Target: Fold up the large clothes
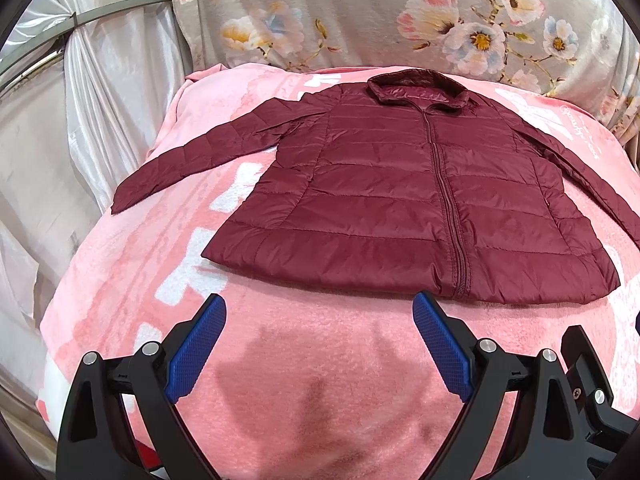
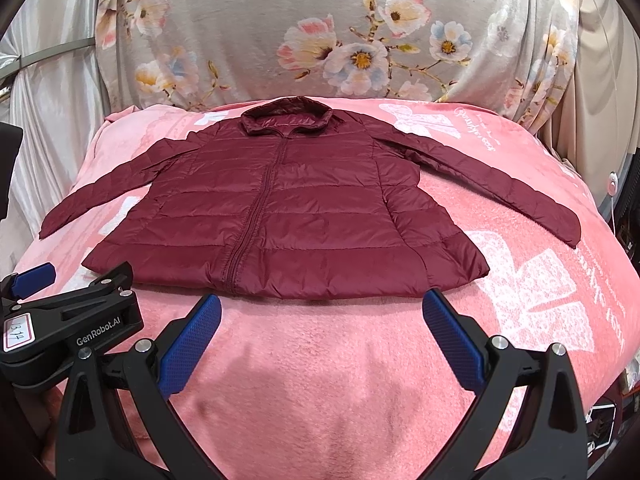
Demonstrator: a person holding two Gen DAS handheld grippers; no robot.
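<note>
A dark red quilted jacket (image 1: pixel 400 200) (image 2: pixel 288 208) lies flat and zipped on a pink blanket (image 1: pixel 320 360) (image 2: pixel 320 380), collar away from me, both sleeves spread out to the sides. My left gripper (image 1: pixel 320 308) hovers open just short of the hem, nothing between its blue pads (image 1: pixel 200 344). My right gripper (image 2: pixel 322 308) is open too, in front of the hem's middle and right part, with empty blue pads (image 2: pixel 452 340). In the right wrist view the left gripper (image 2: pixel 72 308) shows at the lower left.
A grey floral cloth (image 1: pixel 400 20) (image 2: pixel 320 40) hangs behind the blanket. White satin drapes (image 1: pixel 80 140) fall at the left. The blanket's edge drops off at the right, where dark objects (image 2: pixel 628 208) stand.
</note>
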